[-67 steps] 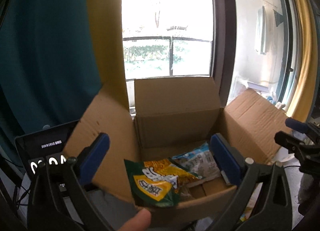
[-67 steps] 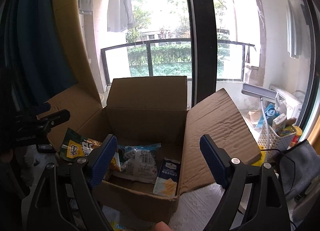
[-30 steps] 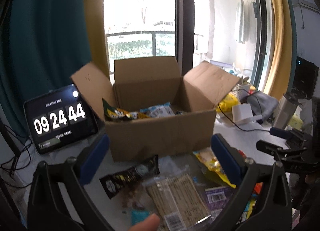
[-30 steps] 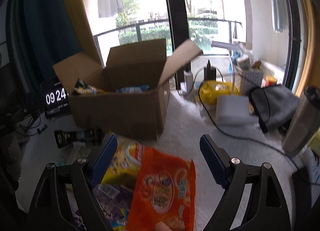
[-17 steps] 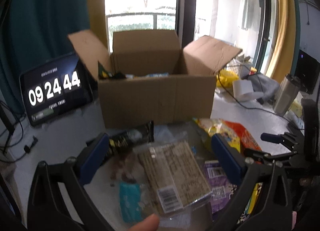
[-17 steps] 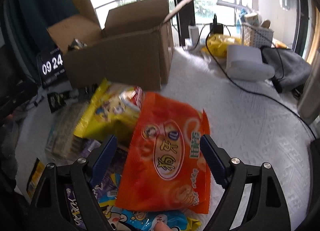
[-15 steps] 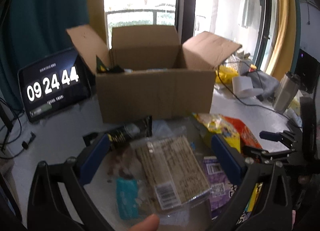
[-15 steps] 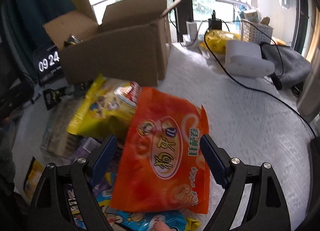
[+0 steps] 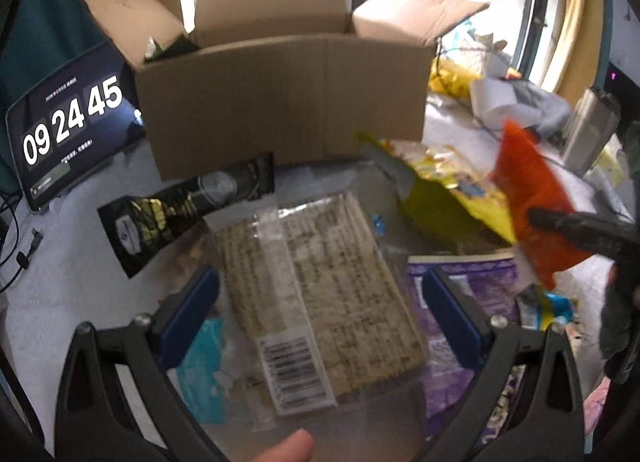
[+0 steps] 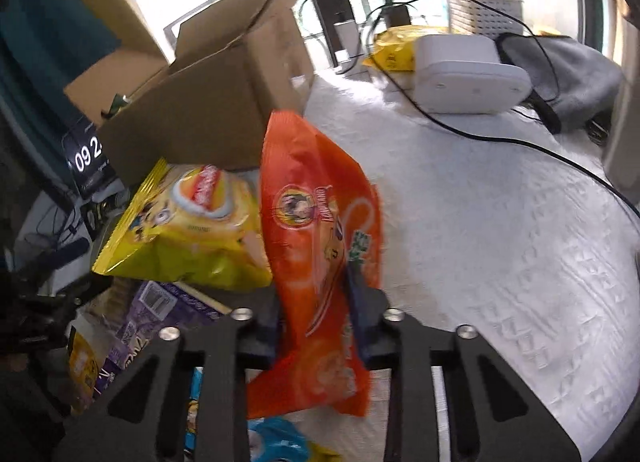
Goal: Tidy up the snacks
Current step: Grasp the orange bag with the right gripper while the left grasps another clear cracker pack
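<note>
Now right fingers (image 10: 316,322) clamped on orange snack bag (image 10: 320,262); left fingers (image 9: 320,314) wide apart, empty.

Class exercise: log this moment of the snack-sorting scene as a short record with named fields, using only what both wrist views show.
right gripper: shut on orange snack bag
left gripper: open, over clear cracker pack
cardboard box: flaps open, behind the snacks
loose beside orange bag: yellow chip bag, purple pack, black packet
tablet clock: 09 24 45
</note>
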`<state>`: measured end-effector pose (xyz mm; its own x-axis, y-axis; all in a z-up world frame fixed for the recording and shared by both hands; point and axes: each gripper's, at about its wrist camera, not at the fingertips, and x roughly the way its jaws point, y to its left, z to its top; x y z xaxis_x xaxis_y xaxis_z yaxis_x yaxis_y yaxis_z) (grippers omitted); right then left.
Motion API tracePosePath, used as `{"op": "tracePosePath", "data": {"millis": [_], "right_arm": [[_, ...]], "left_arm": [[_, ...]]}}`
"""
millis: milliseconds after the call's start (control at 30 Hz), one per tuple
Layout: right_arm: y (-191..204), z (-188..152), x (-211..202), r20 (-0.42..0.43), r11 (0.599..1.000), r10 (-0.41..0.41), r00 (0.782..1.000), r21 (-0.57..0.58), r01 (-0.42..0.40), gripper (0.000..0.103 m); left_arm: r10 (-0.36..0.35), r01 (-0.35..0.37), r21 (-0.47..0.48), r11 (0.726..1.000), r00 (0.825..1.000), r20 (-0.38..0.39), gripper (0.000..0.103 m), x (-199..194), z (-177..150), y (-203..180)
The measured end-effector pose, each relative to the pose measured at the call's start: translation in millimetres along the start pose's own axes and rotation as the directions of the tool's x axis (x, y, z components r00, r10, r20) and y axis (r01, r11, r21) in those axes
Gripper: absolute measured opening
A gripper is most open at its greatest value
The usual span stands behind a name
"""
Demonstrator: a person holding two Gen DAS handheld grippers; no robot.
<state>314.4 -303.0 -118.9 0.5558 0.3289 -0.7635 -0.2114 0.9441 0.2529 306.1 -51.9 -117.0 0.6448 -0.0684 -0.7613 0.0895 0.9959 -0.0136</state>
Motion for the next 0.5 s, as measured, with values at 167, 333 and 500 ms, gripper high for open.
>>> {"op": "tracePosePath", "data": {"millis": [167,333,500], "right_arm": [[-21,0,-9,0.035,1.000,0.011,0.999,0.023,-0.012,0.018],[-28,1,-18,0.070,0.999,0.027,0.997,0.023,-0.029,0.016],[-29,5,-27,0.104,0.999,0.031,0.994,0.018,-0.033,0.015]], "left_arm": [[-0.013,0.012,-0.026,1.000,0.999,-0.052,0.101,18,-2,0],[-0.007,0.006,-0.021,1.000,0.999,-0.050,0.093,18,-3,-2],[-0.013,0.012,-0.022,1.000,0.999,-0.030,0.090,7,-3,-1]]}}
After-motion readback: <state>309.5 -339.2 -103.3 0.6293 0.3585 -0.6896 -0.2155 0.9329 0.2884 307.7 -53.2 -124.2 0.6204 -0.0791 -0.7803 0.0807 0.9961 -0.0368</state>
